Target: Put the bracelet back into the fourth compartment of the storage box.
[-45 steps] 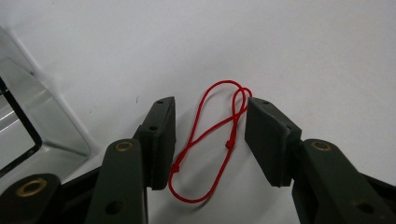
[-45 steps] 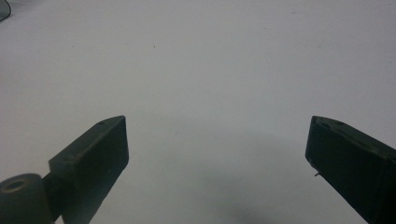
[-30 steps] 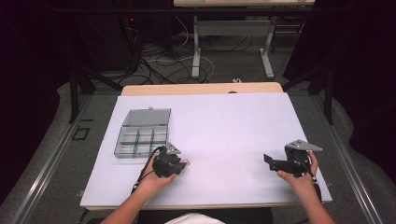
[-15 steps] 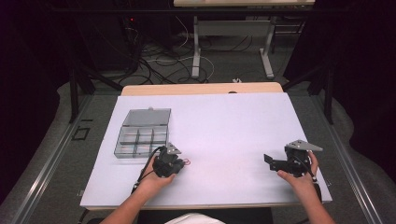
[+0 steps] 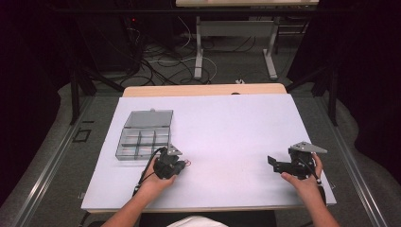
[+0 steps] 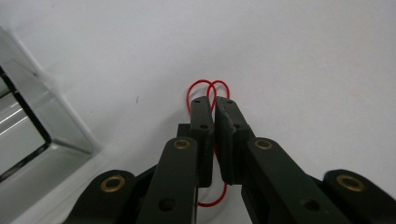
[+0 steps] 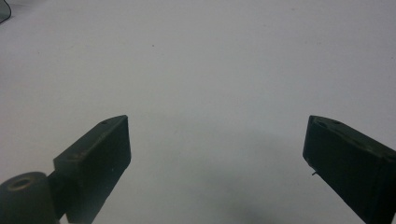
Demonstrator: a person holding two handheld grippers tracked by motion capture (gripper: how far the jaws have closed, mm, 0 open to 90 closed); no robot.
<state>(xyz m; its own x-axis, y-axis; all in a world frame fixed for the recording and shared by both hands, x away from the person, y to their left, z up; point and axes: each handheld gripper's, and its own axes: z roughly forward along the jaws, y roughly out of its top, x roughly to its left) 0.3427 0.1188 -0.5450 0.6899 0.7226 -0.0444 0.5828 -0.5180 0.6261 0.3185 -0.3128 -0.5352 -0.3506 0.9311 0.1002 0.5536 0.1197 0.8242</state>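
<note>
White covering spreads over the desk (image 5: 227, 127), with cables on the dark floor beyond. At about eight o'clock on the desk, the left tool (image 5: 182, 166) has just been closing and now pinches a red wire loop (image 6: 208, 91), whose thin curves poke out past the jaw tips. A clear box (image 5: 144, 135) with compartments sits just beside it, toward eleven o'clock. At four o'clock, well apart, the right tool (image 5: 272, 161) rests with jaws spread wide, holding nothing.
</note>
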